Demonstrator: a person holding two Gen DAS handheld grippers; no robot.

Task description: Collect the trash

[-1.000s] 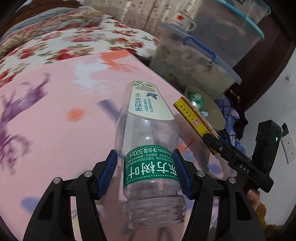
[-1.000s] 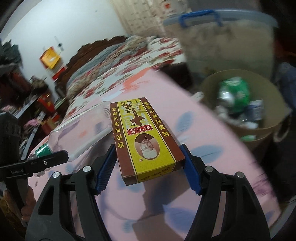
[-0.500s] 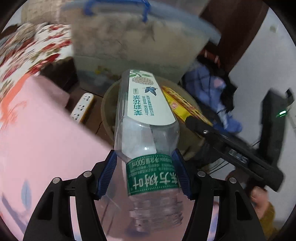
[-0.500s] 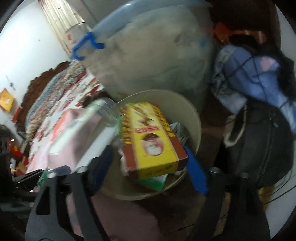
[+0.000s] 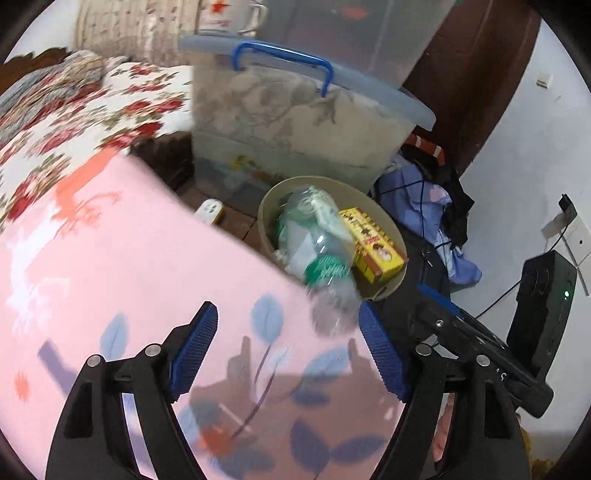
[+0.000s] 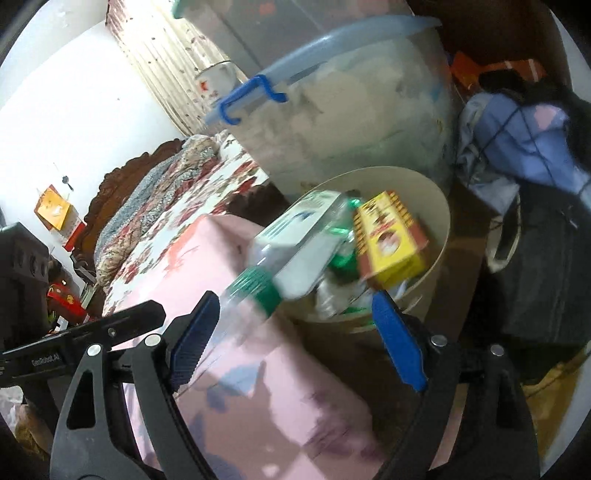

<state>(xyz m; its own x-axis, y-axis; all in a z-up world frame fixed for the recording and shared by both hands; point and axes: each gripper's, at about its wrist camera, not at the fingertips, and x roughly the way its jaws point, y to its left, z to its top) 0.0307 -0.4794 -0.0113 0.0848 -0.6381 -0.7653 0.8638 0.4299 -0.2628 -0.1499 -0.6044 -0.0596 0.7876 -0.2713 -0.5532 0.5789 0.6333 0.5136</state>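
No text is legible in either view.

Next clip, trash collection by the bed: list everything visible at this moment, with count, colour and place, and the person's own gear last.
bin: one, beige, on the floor beside the bed.
bottle: one, clear with green label, blurred, at the bin's near rim.
box: one, yellow and brown, in the bin.
storage tub: one, translucent with blue handle, behind the bin; a second one stacked on it.
mug: one, white with red mark, on the tub lid.
blanket: one, pink with leaf print, on the bed.
clothes: a pile, blue and black, right of the bin.
power strip: one, white, on the floor.
left claw: open, nothing between its blue pads.
right claw: open, likewise.
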